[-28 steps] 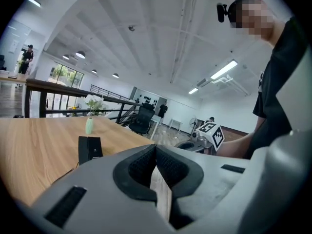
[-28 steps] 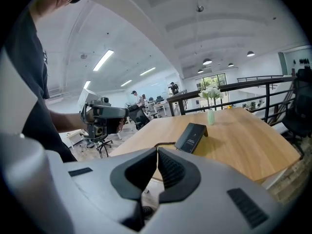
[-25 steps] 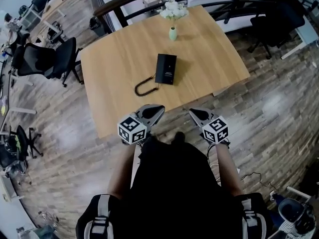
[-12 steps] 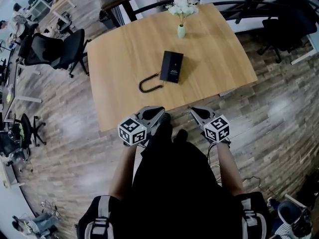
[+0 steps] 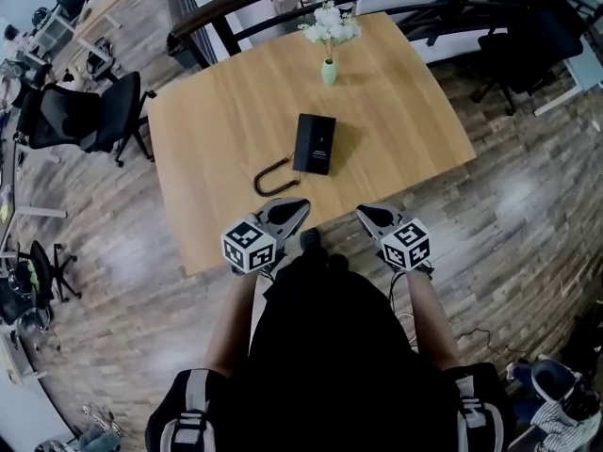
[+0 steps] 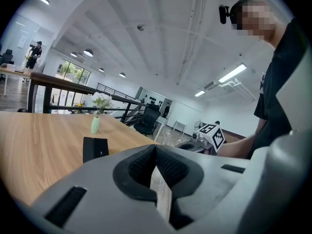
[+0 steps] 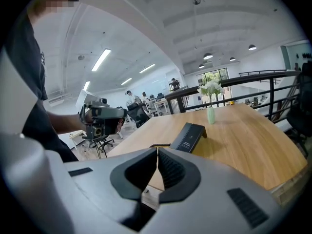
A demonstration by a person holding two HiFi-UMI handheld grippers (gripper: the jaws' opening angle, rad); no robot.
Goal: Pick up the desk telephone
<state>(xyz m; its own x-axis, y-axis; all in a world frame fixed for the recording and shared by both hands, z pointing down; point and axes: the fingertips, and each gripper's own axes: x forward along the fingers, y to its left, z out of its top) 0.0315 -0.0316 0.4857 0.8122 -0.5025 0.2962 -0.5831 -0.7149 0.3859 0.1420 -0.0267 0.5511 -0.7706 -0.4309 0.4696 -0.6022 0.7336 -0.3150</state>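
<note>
- Head view: desk telephone (image 5: 315, 144) is seen flat on the worktop (image 5: 217, 130), just before the vase (image 5: 328, 71).
- Left tool (image 5: 300, 205) and right tool (image 5: 362, 211) are held closed, empty, well short of the vase.

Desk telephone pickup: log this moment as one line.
telephone: on table, untouched | left gripper: jaws shut, empty | right gripper: jaws shut, empty | both: at table's near edge

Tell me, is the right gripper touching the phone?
Apart. The head view shows the right gripper, shut and empty, at the near edge of the table, with bare wood between it and the phone.
</note>
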